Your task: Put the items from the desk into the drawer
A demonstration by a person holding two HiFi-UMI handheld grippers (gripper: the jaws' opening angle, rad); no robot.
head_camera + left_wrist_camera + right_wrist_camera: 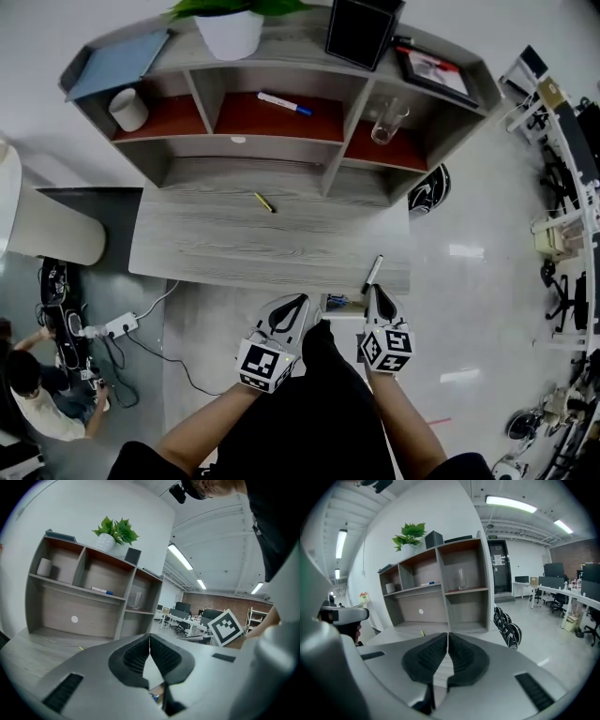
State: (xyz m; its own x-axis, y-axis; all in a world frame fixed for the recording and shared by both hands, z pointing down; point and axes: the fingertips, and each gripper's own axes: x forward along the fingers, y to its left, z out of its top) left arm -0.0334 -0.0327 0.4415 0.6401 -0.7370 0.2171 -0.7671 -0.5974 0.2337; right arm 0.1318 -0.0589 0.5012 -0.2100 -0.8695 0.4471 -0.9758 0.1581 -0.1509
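Two shut, empty tongs: the black marker [373, 273] on the desk's [206, 246] front edge lies lengthwise just ahead of the right gripper [378, 292] (left gripper [296, 302] sits farther along that edge).

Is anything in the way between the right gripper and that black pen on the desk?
Nothing visible is. The black pen lies at the front edge of the desk, right ahead of the right gripper, whose jaws are shut and empty. Only bare wood surrounds the pen.
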